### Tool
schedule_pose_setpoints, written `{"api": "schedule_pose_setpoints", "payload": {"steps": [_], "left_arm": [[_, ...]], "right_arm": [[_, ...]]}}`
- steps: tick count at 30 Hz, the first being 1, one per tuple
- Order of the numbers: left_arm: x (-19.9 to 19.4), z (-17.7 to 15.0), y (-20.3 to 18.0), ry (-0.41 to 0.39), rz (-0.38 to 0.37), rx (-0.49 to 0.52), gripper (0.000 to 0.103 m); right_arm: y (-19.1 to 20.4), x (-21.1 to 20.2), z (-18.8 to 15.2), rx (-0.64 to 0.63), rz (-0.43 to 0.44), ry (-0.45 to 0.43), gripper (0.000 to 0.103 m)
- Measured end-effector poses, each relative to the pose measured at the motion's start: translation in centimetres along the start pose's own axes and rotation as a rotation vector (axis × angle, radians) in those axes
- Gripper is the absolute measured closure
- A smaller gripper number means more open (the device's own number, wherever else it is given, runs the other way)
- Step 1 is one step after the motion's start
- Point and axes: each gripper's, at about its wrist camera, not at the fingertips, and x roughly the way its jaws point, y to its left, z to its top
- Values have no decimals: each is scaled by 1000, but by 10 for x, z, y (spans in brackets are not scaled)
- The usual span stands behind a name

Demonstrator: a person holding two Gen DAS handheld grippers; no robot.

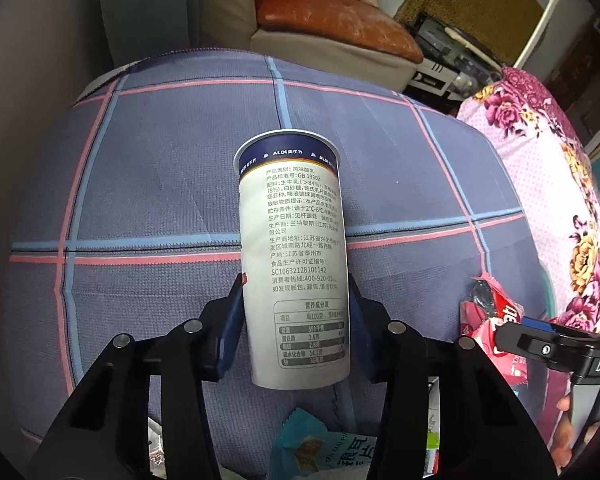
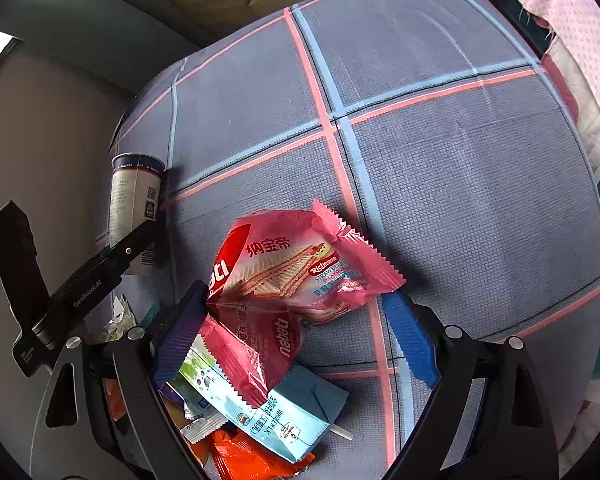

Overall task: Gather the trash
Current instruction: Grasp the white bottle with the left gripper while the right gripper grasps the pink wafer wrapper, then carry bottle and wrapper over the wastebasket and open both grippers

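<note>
With the tall yogurt cup [image 1: 294,256] lying on its side on the plaid bedspread [image 1: 160,184], the left gripper [image 1: 296,320] has it clamped low on its body, a blue pad against each flank, so the step in hand looks like lifting it away as trash. The cup's long axis runs straight along the gripper's fingers: its flanged, dark-banded mouth points away from the hand toward the far edge of the bed, and its narrower base points back toward the wrist. Because the grip sits near the base, the long far end will probably want to droop, so I judge a slow, level lift is wise, keeping the mouth slightly raised in case dregs remain, and squeezing no harder than needed, since thin paper walls may buckle. The right gripper [image 2: 300,328] is released, its pads spread wide on either side of a pink wafer wrapper [image 2: 300,260] that lies crumpled on the bedspread just beside the cup's place, atop a second pink wrapper [image 2: 256,356], a light blue milk carton [image 2: 296,420] and an orange packet [image 2: 240,460]. That wrapper is loose and springy, so closing low and across its crumpled middle should hold better than pinching an edge.
</note>
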Motion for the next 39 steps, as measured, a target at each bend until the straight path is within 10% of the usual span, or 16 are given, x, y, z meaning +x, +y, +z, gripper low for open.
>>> {"api": "schedule_pose_setpoints", "payload": {"steps": [3,5,8,39], "left_arm": [[-10,-3,-1,-16,-5,3,56],[-18,-5,-4,-29,-3,16,56],[-28,-4,-10,-45,-12,30,56],[-77,-89,-213,-26,-184,278,56]], "right_arm": [[2,-1,-2,-18,3,-34,32],[5,-7,-3,-39,8,-65,61],[7,-15,-3,-57,1,-78,65],[-154,-200,-95,119,-52,-408,67]]}}
